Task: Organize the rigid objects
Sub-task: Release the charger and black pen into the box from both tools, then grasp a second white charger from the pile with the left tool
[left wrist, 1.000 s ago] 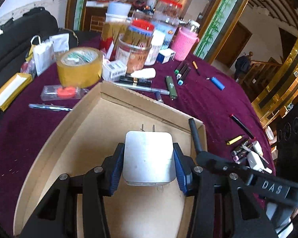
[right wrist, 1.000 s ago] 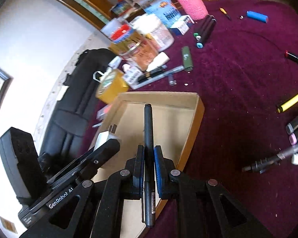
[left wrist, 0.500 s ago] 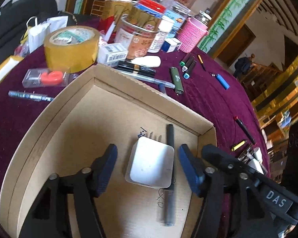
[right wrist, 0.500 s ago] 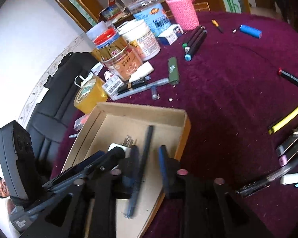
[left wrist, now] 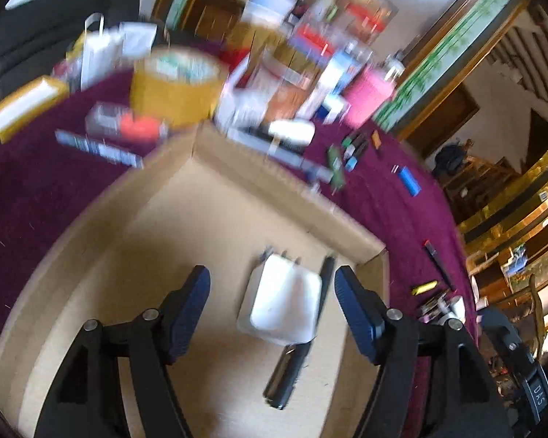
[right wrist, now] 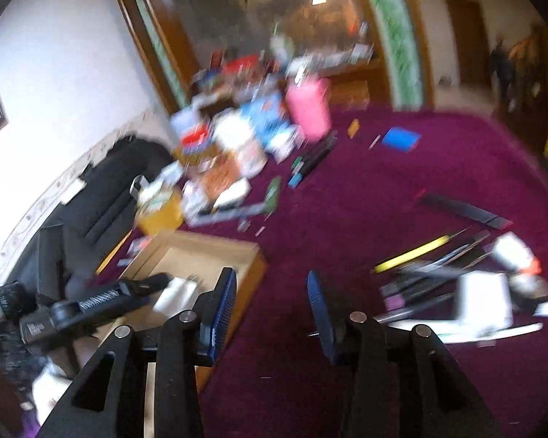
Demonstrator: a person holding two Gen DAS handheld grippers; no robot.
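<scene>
A shallow cardboard box (left wrist: 259, 168) lies on the purple cloth. Inside it rest a white plug adapter (left wrist: 283, 304) and a black pen (left wrist: 296, 350) right beside it. My left gripper (left wrist: 272, 308) hangs over the box, open, its pads apart from the adapter on both sides. In the right wrist view my right gripper (right wrist: 270, 310) is over the cloth just right of the box (right wrist: 252, 255), jaws opening with nothing between them. The left gripper's arm (right wrist: 98, 299) reaches into the box there. Loose pens, a yellow marker (right wrist: 411, 253) and a white adapter (right wrist: 484, 297) lie to the right.
Jars, a pink cup (left wrist: 367, 96), a tape roll (left wrist: 177, 85) and small boxes crowd the far side. Markers, a green lighter (left wrist: 336, 168) and a blue lighter (left wrist: 409, 180) lie scattered on the cloth. A black sofa (right wrist: 102, 189) stands at the left.
Both grippers let go: the adapter and the pen now lie in the box. The left jaws spread wide. The right gripper opened, rose and swung right, off the box and over the cloth.
</scene>
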